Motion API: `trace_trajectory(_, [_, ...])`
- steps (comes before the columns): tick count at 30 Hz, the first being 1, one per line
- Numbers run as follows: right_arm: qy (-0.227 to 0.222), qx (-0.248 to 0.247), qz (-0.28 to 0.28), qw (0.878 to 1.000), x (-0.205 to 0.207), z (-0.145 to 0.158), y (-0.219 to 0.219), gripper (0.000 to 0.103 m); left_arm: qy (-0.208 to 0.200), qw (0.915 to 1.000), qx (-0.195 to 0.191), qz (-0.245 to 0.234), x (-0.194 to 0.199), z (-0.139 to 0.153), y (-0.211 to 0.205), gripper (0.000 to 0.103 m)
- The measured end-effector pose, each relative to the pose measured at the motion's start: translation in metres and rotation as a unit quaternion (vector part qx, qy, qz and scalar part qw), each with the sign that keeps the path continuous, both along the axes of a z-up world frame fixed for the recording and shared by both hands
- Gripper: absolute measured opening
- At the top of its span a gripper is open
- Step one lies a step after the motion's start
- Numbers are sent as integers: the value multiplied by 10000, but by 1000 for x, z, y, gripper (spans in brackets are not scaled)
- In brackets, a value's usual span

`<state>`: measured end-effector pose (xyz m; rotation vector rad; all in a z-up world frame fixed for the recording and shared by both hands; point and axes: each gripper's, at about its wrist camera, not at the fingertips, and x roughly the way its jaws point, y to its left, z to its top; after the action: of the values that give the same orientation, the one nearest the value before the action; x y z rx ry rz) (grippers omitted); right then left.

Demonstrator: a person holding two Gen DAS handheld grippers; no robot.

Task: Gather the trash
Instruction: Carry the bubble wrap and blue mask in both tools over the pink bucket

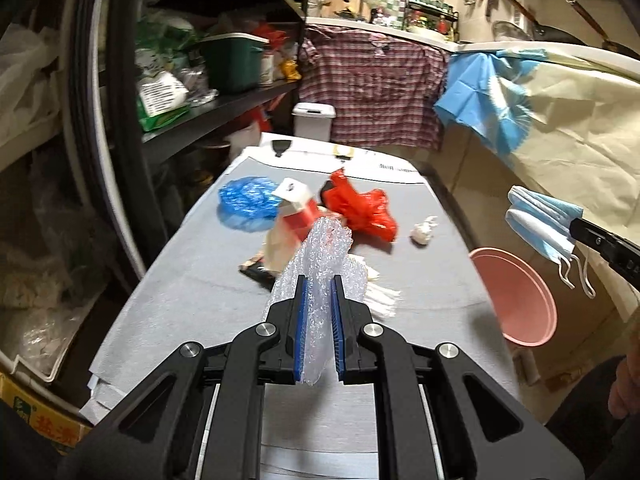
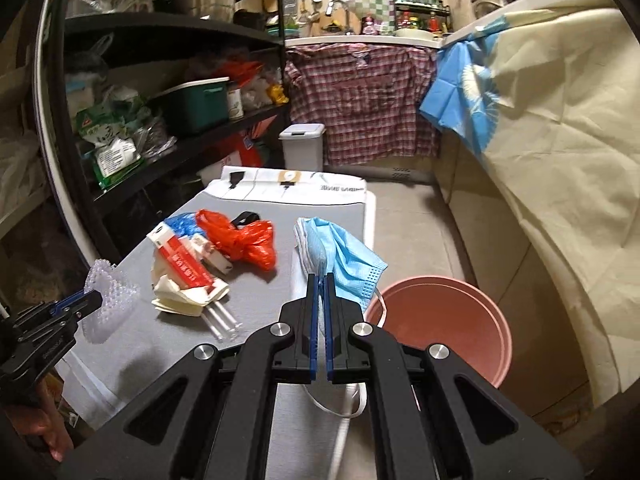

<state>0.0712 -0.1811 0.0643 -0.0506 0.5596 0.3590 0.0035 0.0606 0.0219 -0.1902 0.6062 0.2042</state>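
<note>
My left gripper (image 1: 319, 286) is shut on a piece of clear bubble wrap (image 1: 320, 264) and holds it above the grey table (image 1: 180, 304). It also shows in the right wrist view (image 2: 94, 298) with the bubble wrap (image 2: 110, 304). My right gripper (image 2: 322, 280) is shut on a blue face mask (image 2: 340, 256), held beside the table's right edge, above and left of the pink bucket (image 2: 444, 328). The mask (image 1: 540, 220) and bucket (image 1: 516, 292) show in the left wrist view too. On the table lie a red plastic bag (image 2: 244, 236), a red-and-white box (image 2: 184, 264), a blue bag (image 1: 248, 196) and a crumpled tissue (image 1: 424, 232).
Black shelves (image 2: 160, 100) full of goods stand to the left. A white lidded bin (image 2: 302, 146) stands beyond the table. A plaid shirt (image 2: 360, 104) and a cream cloth (image 2: 560, 140) hang along the counters at the back and right. Beige paper and white sticks (image 2: 224, 320) lie mid-table.
</note>
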Motion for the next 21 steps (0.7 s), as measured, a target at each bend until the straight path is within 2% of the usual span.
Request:
trace_trajectory(10, [-132, 184, -430, 9988, 12, 6, -41, 3, -14, 9992, -160, -355, 21, 17, -24, 11])
trace_trajectory(21, [-109, 244, -907, 9955, 29, -11, -72, 3, 24, 9956, -194, -915, 58, 20, -62, 11])
